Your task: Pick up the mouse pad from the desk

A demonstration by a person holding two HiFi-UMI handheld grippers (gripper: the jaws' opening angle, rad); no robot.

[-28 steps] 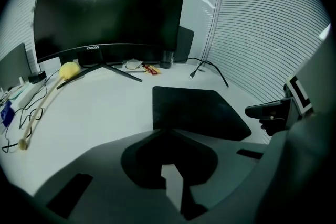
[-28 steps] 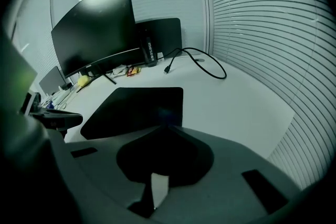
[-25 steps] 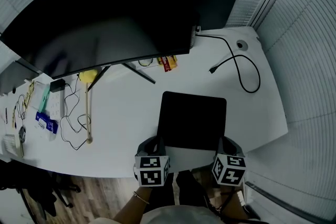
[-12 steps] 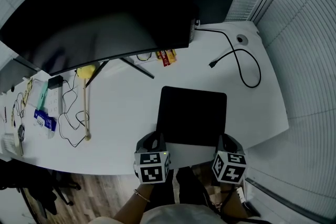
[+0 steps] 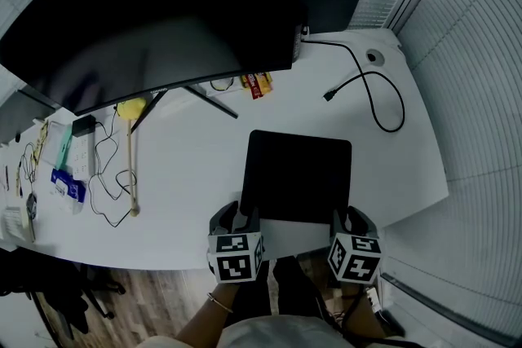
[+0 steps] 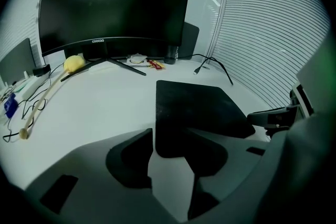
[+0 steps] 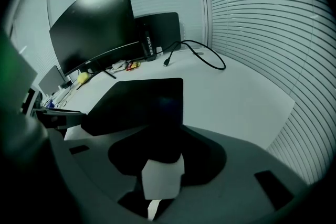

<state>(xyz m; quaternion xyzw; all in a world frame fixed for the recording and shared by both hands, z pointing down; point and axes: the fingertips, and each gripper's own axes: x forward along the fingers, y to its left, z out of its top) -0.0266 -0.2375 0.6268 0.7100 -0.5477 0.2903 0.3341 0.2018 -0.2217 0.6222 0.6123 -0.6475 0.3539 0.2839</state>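
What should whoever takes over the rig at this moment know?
Left tongs: open, jaws have just been opening; the near-left corner of the flat black rectangular mouse pad lies between them, not clamped.
Right tongs: open, jaws also just been opening; the pad's near-right corner lies between them.
Pad: flat on the white desk, in front of the curved black monitor.
Done: both tongs set at the near corners.
Left: close on the corners and lift the pad.

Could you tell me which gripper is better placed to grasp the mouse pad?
Left gripper, narrowly: its just-opened jaws straddle the mouse pad corner squarely; the right gripper, also just opened, flanks the other.
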